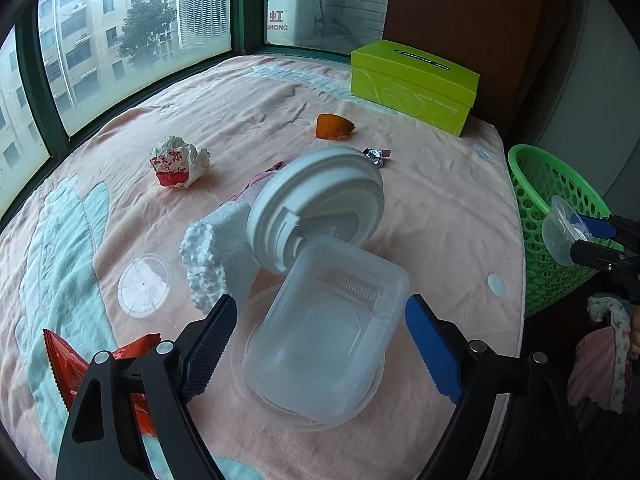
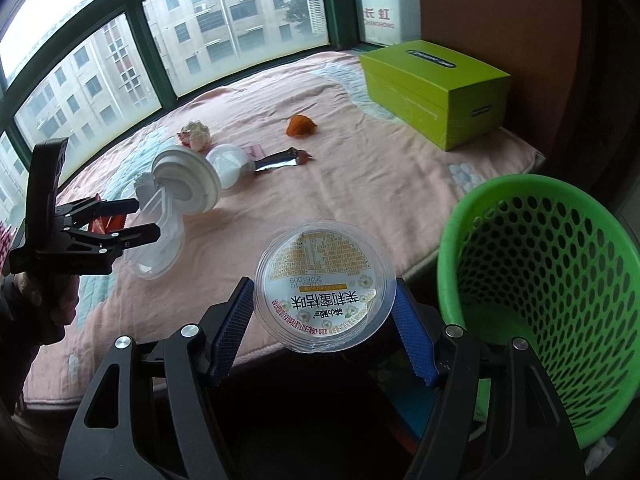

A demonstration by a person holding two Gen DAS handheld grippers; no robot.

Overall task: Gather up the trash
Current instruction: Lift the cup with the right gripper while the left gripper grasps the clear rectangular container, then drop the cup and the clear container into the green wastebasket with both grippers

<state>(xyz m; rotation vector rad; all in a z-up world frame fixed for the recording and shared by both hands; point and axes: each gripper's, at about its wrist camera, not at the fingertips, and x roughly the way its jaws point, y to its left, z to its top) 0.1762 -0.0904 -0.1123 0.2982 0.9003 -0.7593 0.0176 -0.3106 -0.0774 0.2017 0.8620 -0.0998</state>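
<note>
Right hand-held gripper (image 2: pixel 324 312) pinched your jelly cup (image 2: pixel 326 286) beside green basket (image 2: pixel 560 280), ready for dropping | left hand-held gripper (image 1: pixel 320 344) spread around clear tray (image 1: pixel 324 332), not yet gripping.

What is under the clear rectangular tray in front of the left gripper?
Under the clear rectangular tray lies a round clear lid; only its rim shows, the middle is covered.

Pink blanket (image 1: pixel 420 208) under peel (image 1: pixel 334 126), wrapper (image 1: pixel 178 162).
</note>
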